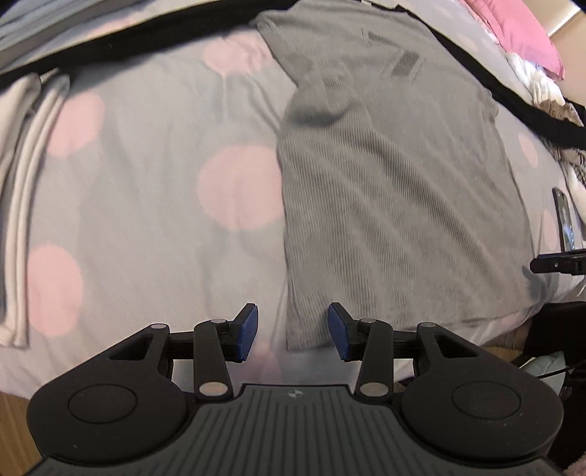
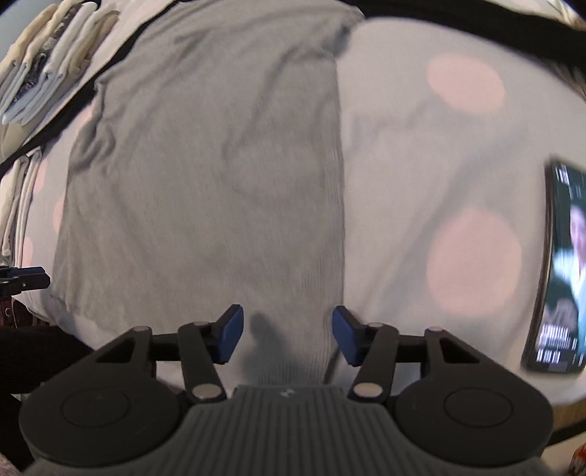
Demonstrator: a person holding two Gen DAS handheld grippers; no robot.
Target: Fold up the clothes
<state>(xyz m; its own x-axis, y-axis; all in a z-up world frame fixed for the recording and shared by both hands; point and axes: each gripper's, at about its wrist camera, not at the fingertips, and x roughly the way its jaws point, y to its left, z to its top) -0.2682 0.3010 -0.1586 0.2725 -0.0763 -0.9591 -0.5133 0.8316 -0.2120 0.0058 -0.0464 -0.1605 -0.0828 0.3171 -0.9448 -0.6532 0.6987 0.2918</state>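
A shirt (image 1: pixel 384 175) lies flat on the bed (image 1: pixel 154 190). Folded clothes (image 1: pixel 22 183) sit at the bed's left edge, well apart from the shirt. A phone (image 2: pixel 560 267) lies on the bed to the shirt's right. A pillow (image 1: pixel 520 33) lies far right.

A grey ribbed shirt (image 1: pixel 395 175) lay on a pale grey bedsheet (image 1: pixel 154 190) patterned with large soft pink dots. Folded white and cream clothes (image 2: pixel 51 55) sat nearby. The gripper pads (image 1: pixel 249 329) were blue, on black arms.
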